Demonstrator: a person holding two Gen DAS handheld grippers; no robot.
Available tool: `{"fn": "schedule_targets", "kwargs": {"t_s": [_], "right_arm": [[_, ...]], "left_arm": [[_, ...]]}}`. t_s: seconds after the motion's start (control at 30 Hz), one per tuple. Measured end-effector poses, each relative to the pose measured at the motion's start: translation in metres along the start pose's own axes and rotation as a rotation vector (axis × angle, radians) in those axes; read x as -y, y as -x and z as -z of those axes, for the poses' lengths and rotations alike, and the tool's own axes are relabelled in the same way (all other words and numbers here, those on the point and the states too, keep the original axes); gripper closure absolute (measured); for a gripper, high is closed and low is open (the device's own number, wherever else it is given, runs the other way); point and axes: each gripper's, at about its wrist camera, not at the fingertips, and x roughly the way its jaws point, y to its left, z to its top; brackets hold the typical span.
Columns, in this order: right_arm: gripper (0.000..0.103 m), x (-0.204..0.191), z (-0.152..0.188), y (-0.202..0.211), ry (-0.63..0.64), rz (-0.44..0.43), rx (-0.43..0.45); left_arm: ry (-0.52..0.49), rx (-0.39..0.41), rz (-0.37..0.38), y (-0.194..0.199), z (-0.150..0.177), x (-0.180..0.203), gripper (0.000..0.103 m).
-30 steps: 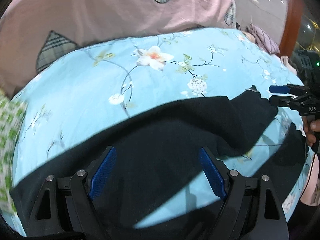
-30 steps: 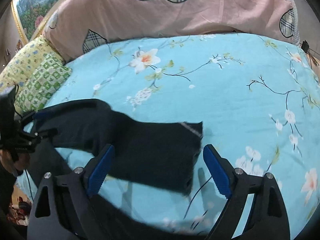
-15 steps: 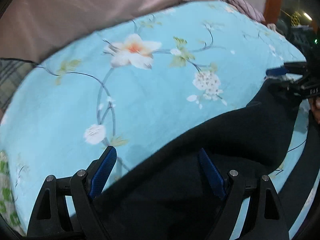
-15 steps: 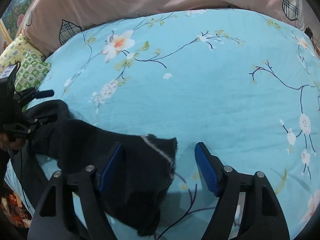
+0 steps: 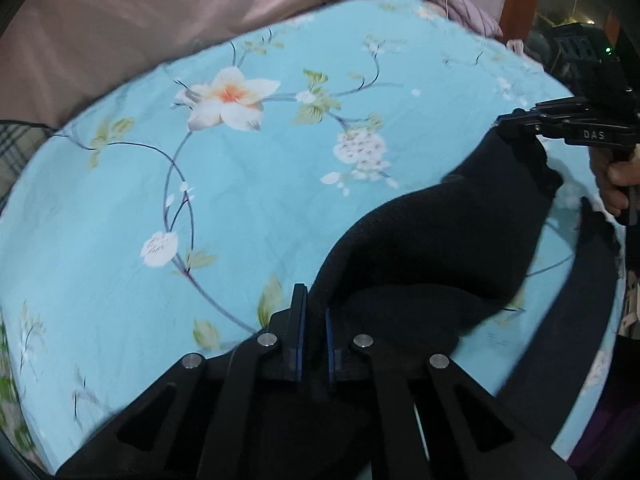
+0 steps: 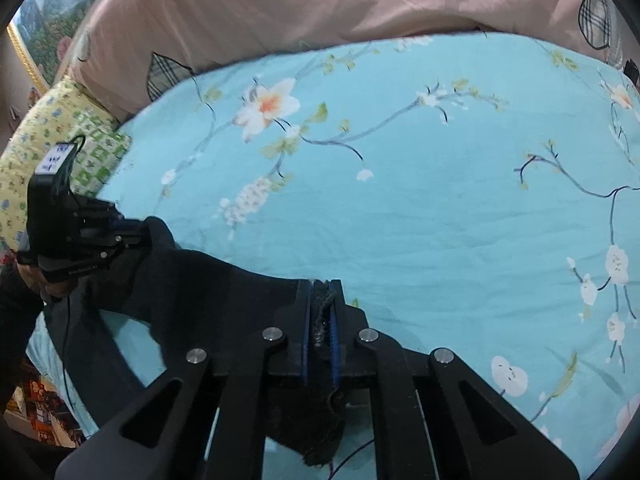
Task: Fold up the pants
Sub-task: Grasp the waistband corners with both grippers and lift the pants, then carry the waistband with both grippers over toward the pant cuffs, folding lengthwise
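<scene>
1. Left wrist view: our left gripper [image 5: 312, 320] is clamped on an edge of the black pants [image 5: 460, 240], its jaws having just closed with cloth between the pads.
2. In the right wrist view our right gripper [image 6: 321, 320] likewise pinches a hemmed edge of the pants [image 6: 192, 280], its jaws also having just closed, with cloth between them.
3. The pants lie across the near side of the blue floral bedsheet [image 6: 400, 180], draped between our two grippers, with a strip trailing toward the bed's near edge.
4. We judge the fabric soft, light and limp. It will sag wherever it is unsupported, so corners and hems are the best places to hold.
5. A pink quilt [image 6: 320, 8] and a yellow-green pillow [image 6: 60, 128] sit at the far side.
6. We see no containers here.
</scene>
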Motion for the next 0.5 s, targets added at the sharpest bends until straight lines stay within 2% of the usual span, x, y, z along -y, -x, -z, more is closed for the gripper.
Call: {"fn": "schedule_targets", "kwargs": {"t_s": [0.2, 0.33, 0.5], "right_arm": [[0.095, -0.005, 0.0, 0.04, 0.097, 0.011, 0.08], [0.095, 0.004, 0.005, 0.059, 0.135, -0.002, 0.124], [0.095, 0.0, 0.018, 0.079, 0.231, -0.025, 0.177]], "left_arm": [[0.045, 0.06, -0.002, 0.047, 0.031, 0.03, 0.098], [0.074, 0.086, 0.022, 0.073, 0.054, 0.055, 0.098], [0.093, 0.101, 0.043, 0.083, 0.072, 0.081, 0.098]]}}
